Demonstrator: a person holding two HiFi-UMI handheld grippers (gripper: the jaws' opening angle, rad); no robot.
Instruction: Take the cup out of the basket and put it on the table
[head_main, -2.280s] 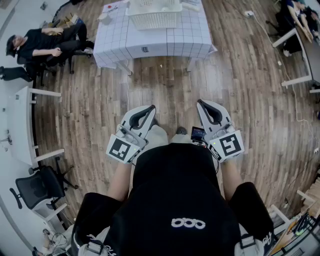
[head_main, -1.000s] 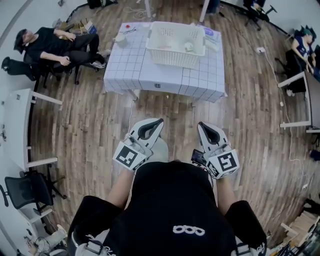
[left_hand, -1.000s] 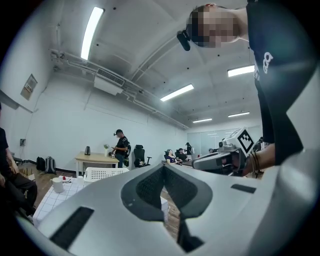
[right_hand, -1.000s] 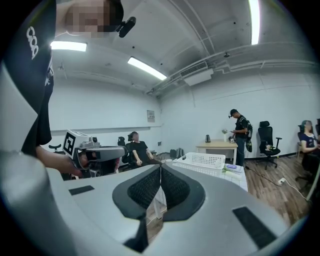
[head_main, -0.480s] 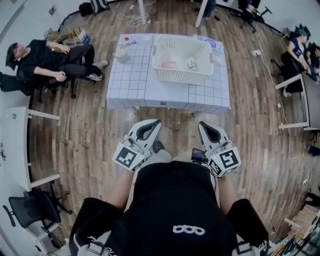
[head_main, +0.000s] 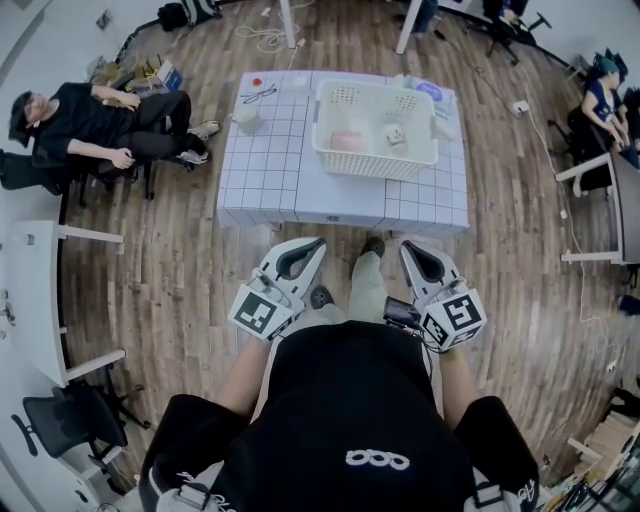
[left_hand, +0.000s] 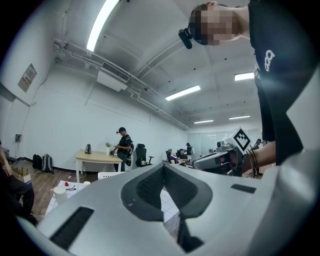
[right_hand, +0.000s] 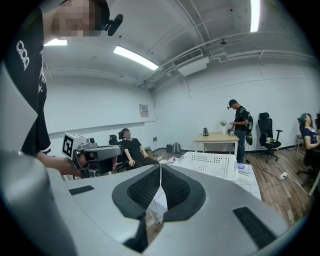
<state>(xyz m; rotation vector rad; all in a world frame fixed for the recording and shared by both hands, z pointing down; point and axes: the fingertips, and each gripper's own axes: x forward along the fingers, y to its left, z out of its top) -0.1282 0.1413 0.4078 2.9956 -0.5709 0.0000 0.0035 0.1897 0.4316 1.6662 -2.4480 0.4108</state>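
Both left tongs (head_main: 314, 244) and right tongs (head_main: 406, 247) are clenched, empty, short of the counter (head_main: 262, 180); the cup (head_main: 396, 134) sits in the basket (head_main: 372, 166) well ahead, nearly straight beyond the right tongs, the nearer pair.

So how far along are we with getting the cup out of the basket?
Done: nothing yet. What looks like the cup sits inside the white basket on the gridded table.
In hand: nothing. The left gripper and right gripper are both shut and empty, held over the floor short of the table.
Left: reach the basket, grip the cup, lift it out, set it on the table.
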